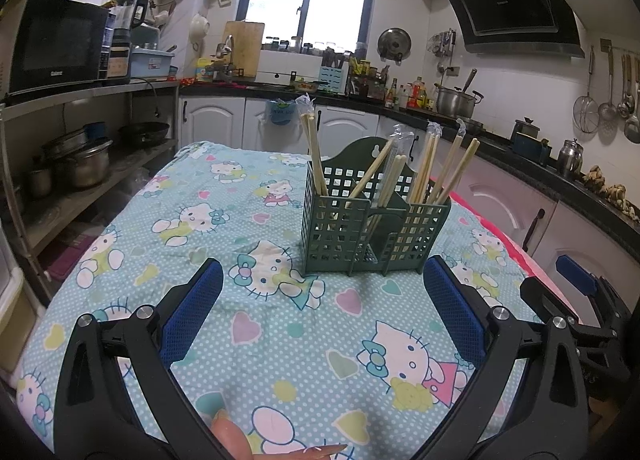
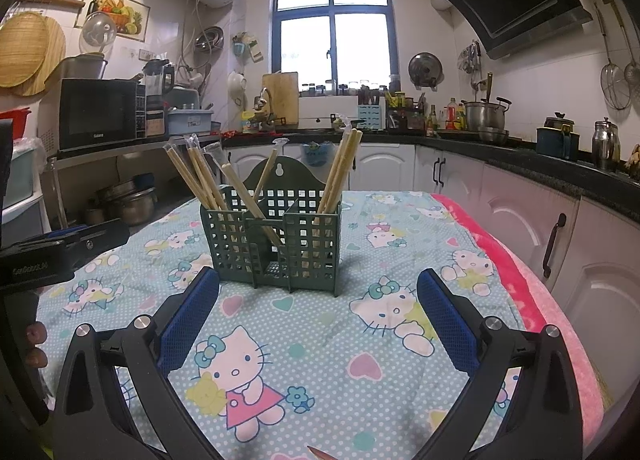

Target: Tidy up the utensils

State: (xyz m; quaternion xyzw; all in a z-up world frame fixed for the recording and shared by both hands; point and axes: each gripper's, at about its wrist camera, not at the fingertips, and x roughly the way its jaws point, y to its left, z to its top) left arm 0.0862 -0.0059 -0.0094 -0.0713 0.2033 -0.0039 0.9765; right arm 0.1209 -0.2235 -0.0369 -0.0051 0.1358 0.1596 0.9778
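Your left gripper [image 1: 322, 306] shows glossy black plastic arms, round silver screws and blue mesh-textured pads [image 1: 196, 312]. Your right gripper [image 2: 318, 316] looks the same: black arms, silver screws, blue textured pads [image 2: 448, 324]. Small white lettering marks the left gripper's black body.

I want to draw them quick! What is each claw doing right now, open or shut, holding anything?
Left claw: open, holding nothing.
Right claw: open, holding nothing.

orange object [image 1: 280, 452] cut off, holder [image 1: 372, 220] bottom unseen
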